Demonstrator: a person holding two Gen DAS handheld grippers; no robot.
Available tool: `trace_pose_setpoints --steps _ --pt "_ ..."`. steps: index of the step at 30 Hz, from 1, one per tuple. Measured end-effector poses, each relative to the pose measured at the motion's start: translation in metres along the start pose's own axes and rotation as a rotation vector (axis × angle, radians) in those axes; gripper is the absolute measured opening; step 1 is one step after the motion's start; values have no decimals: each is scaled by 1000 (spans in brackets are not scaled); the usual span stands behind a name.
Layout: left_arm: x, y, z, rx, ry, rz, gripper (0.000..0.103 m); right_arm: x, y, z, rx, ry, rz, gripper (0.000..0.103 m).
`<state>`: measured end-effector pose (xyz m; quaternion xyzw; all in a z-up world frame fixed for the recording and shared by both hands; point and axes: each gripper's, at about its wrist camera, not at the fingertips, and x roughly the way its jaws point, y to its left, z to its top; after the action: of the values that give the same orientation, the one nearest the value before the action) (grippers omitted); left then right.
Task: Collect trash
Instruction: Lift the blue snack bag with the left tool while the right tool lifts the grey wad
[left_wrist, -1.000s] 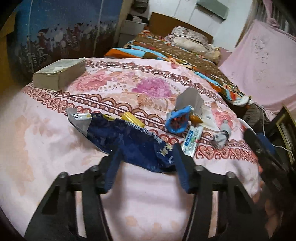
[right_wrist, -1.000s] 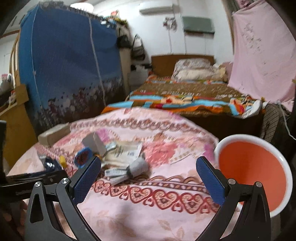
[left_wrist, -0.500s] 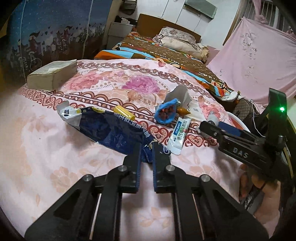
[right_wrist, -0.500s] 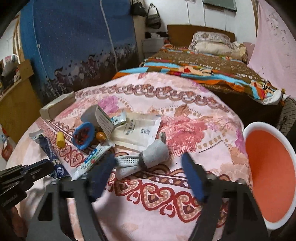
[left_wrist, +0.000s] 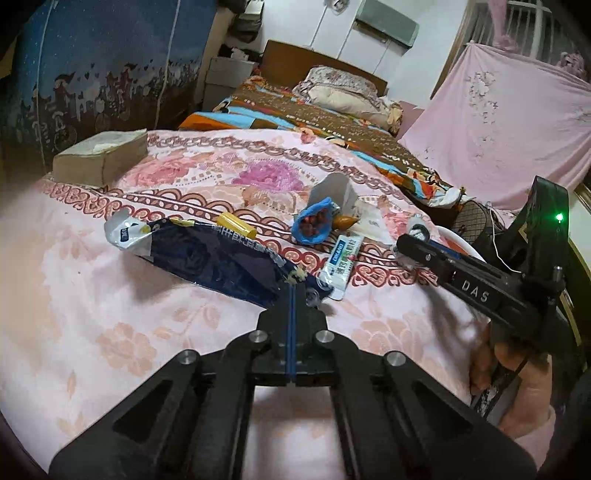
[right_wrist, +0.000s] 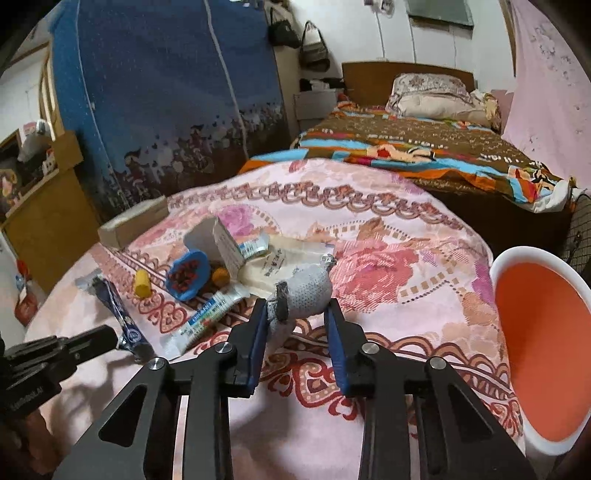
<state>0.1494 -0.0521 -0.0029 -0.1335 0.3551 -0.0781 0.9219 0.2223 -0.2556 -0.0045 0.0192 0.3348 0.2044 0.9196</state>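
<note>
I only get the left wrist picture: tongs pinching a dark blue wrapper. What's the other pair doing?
Observer: The right tongs straddle a grey rolled bundle, one finger on each side. Whether they squeeze it yet, I cannot tell.
Operator: Where does the trash go?
Observer: A white-rimmed bin, orange inside, stands open off the floral cloth's right edge.
Operator: Anything behind that grey box?
Observer: A flat cream packet with printing lies between the grey box and the bundle.
</note>
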Motion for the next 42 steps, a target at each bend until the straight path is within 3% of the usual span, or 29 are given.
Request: trace_pose_setpoints --steps 4,11,12,14,16,20,23,27,30,31,32,38,42 --pt "-3 0 -3 15 -7 -3 0 -9 -1 -2 13 -39 20 28" --pt "2 13 9 -114 14 4 2 -9 -4 -2 25 -47 20 29" --pt "3 14 11 -134 20 29 11 -9 -4 -2 28 -47 20 29" --pt "7 19 14 -194 27 56 47 -10 -6 -3 36 -51 21 29" --pt "11 23 16 -255 34 68 58 -11 -6 -4 38 -53 22 30" --pt "27 20 18 -277 100 127 63 -11 -7 -4 45 -53 26 30" --pt "33 16 19 -277 102 140 64 -11 -7 -4 46 -53 27 30" --pt "41 11 23 -266 120 155 61 -11 -9 -5 57 -56 32 31" --pt "44 6 23 -234 129 200 48 -12 -12 -6 70 -58 39 31" --pt "42 6 22 -228 126 206 29 -12 -12 -6 72 -60 41 31" --pt "42 6 22 -223 126 203 19 -13 -12 -6 75 -61 43 31" --pt "34 10 13 -227 112 173 8 -13 -12 -7 74 -58 49 31" --pt "23 11 5 -221 81 120 6 -15 -11 -7 69 -61 52 31"
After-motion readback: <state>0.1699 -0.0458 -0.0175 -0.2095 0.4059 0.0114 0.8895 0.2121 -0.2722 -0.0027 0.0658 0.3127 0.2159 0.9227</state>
